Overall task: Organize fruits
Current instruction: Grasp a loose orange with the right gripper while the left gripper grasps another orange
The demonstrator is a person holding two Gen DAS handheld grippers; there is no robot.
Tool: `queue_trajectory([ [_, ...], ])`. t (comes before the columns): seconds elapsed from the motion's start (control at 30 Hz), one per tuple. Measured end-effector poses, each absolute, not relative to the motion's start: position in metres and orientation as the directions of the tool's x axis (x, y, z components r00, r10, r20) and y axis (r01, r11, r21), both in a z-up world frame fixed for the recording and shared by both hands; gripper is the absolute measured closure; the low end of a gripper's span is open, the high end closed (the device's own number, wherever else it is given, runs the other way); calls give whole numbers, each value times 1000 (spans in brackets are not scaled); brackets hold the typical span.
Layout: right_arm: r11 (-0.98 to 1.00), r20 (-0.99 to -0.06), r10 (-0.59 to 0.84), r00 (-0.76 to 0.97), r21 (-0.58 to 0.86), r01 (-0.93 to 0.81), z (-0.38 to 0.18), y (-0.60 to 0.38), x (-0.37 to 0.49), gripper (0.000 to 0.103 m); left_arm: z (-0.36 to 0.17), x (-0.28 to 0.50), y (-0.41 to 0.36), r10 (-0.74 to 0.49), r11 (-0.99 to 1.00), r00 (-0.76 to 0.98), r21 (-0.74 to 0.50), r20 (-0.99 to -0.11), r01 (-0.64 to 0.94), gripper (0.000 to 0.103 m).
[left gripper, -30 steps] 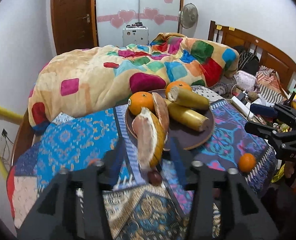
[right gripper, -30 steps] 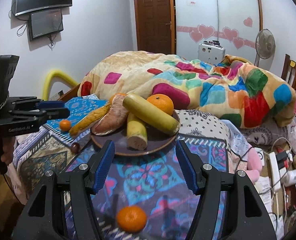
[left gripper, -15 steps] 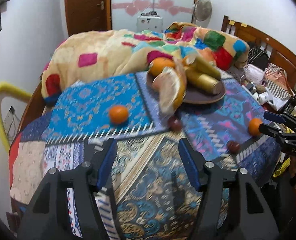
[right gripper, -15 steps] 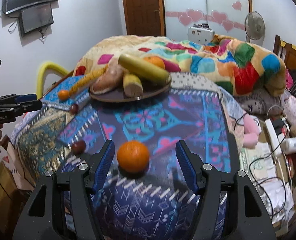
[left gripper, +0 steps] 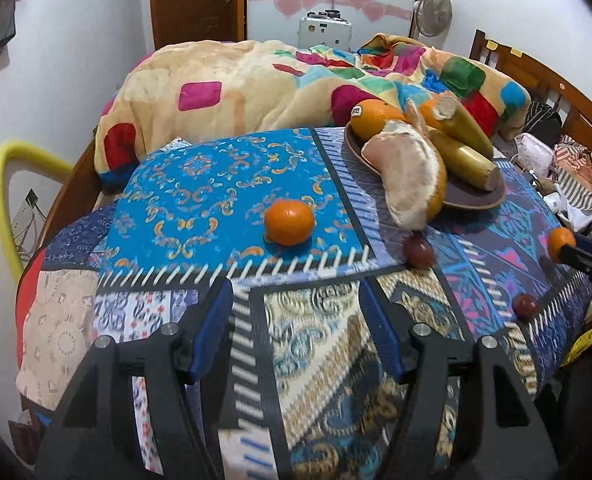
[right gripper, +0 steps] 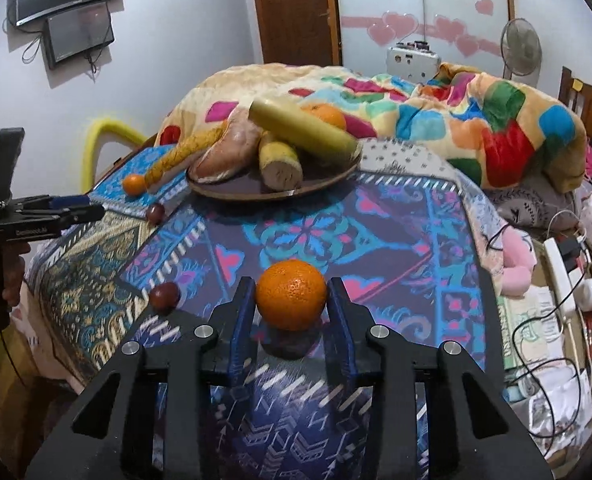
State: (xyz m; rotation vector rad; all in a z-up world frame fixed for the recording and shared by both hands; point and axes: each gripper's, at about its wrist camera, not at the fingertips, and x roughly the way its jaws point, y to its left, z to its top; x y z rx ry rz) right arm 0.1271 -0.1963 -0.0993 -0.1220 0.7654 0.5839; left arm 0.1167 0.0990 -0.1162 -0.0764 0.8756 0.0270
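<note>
Since a second ago, the right tool has been brought down around an orange near the edge of the bed, and its jaws are closing. The blue pads are seen right at the sides of the orange, touching or almost touching it. The left tool has been moved back from the brown plate and its jaws are held apart with nothing between them. A second orange is seen ahead of the left tool on the patterned cloth. Two small dark red fruits lie to its right.
</note>
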Motion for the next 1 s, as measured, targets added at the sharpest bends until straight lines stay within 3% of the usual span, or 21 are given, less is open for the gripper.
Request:
queue_trajectory([
  [0.4, 844, -660, 454, 598, 104, -526, -96, -193, 154, 69, -125, 170, 111, 2, 995, 626, -63, -780, -82, 40],
  [0.63, 839, -660, 463, 592, 112, -532, -99, -189, 162, 69, -132, 179, 108, -23, 996, 606, -68, -795, -51, 69],
  [1.0, 835, -649, 471, 597, 110, -539, -92, -184, 162, 69, -103, 156, 92, -41, 998, 664, -67, -747, -14, 70],
])
